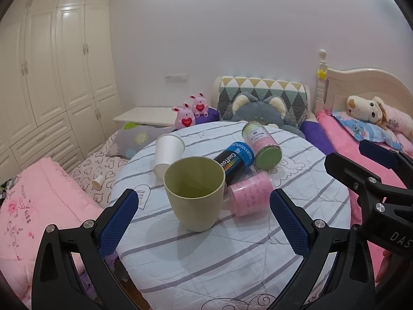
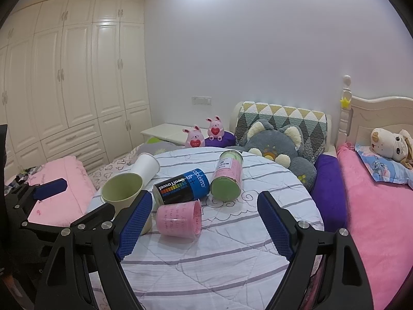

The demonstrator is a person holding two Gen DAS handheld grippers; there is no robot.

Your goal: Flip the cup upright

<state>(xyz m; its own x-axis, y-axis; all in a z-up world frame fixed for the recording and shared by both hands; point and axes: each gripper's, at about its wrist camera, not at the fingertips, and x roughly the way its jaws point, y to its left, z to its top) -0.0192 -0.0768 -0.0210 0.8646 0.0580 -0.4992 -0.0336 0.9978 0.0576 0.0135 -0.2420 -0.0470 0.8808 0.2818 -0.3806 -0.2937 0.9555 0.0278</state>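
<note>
A pale green mug (image 1: 196, 193) stands upright on the round striped table (image 1: 206, 258), mouth up. It also shows in the right wrist view (image 2: 121, 188). My left gripper (image 1: 204, 217) is open, its blue pads on either side of the mug without touching it. My right gripper (image 2: 204, 222) is open and empty, a little back from a pink cup (image 2: 178, 219) that lies on its side. The pink cup also shows in the left wrist view (image 1: 250, 196), just right of the mug.
A white paper cup (image 1: 167, 157), a blue-black CoolTowel can (image 1: 235, 160) and a pink-green can (image 1: 260, 144) lie tipped behind the mug. Beds with pink bedding, plush toys (image 1: 258, 111) and a white wardrobe (image 1: 51, 77) surround the table.
</note>
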